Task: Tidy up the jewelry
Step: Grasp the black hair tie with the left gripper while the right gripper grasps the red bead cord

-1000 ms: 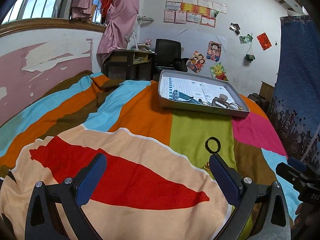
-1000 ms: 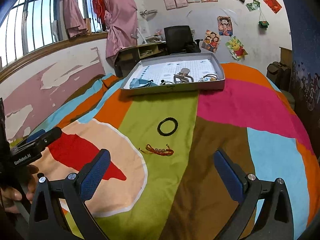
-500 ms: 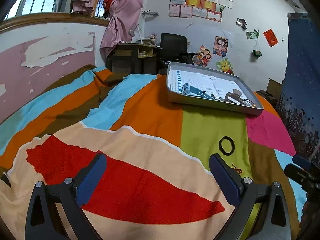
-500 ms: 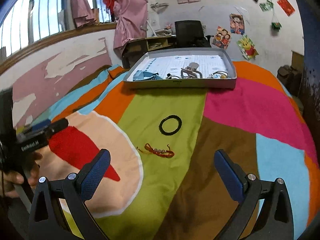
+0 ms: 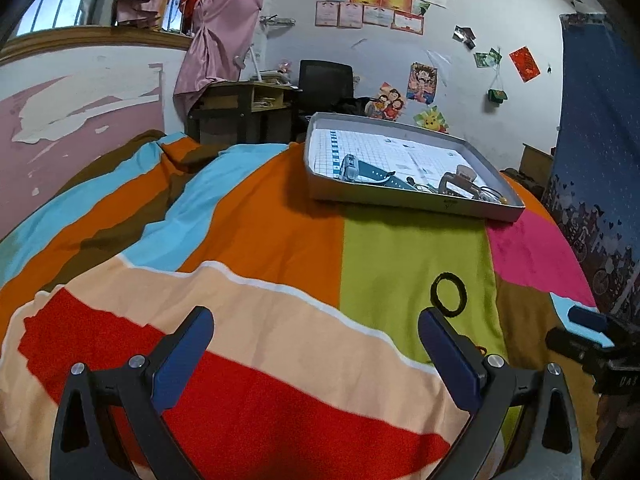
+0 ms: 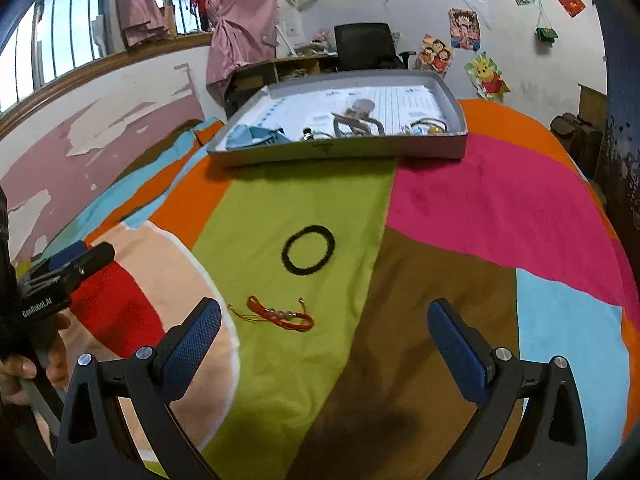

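Approx. halfway imo: several pcs already laid in the tray (image 6: 340, 152), black ring (image 6: 307, 249) & red bracelet (image 6: 280, 314) left on the bed (image 6: 500, 200), left gripper (image 5: 316, 348) & right gripper (image 6: 324, 336) both held wide open w/ nothing gripped.

matt cloth bedspread (image 6: 280, 208), fuzzy black hair band (image 6: 307, 251), corded red bracelet (image 6: 280, 315), matt grey cardboard tray (image 6: 340, 152)

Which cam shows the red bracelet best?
Right wrist: the red bracelet lies in full view on the green patch, beads visible, between the open fingers. Left wrist shows only a sliver beside its right finger.
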`<act>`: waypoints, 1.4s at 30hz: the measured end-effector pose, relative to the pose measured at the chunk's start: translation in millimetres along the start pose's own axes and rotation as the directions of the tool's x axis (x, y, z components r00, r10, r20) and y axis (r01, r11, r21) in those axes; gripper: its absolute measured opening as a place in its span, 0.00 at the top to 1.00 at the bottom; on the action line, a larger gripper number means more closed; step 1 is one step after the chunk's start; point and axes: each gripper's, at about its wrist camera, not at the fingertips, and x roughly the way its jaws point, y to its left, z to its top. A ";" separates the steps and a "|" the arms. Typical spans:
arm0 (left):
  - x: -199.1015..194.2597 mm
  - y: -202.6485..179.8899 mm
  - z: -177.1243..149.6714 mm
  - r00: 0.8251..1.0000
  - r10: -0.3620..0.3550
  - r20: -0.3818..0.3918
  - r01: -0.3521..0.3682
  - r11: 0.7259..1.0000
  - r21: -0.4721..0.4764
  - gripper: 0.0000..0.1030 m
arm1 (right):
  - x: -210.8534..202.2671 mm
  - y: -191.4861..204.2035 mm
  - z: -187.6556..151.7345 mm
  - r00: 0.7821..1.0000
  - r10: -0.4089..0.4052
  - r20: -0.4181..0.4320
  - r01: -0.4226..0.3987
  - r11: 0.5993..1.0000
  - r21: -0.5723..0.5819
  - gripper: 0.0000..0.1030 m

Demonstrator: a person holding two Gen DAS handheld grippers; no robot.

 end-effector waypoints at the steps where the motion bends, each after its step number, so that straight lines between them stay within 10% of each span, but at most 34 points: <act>1: 3.7 0.2 0.3 1.000 0.000 -0.002 0.000 1.000 -0.001 0.00 | 3.9 -0.3 -0.5 1.000 0.005 -0.009 -0.005 1.000 0.002 0.01; 18: 53.1 9.0 -5.0 0.997 -0.026 -0.073 0.024 0.999 -0.037 0.00 | 93.2 37.7 -18.4 0.984 0.031 -0.174 -0.052 0.992 -0.116 0.08; 31: 86.6 -19.6 -5.7 0.982 -0.128 -0.143 0.132 0.991 0.023 0.00 | 107.2 28.1 -15.4 0.983 -0.026 -0.183 0.015 0.998 -0.058 0.82; 42: 118.8 -70.7 4.1 0.947 -0.260 -0.187 0.275 0.960 0.058 0.08 | 101.3 0.6 -8.9 0.987 -0.063 -0.146 0.073 0.995 0.063 0.93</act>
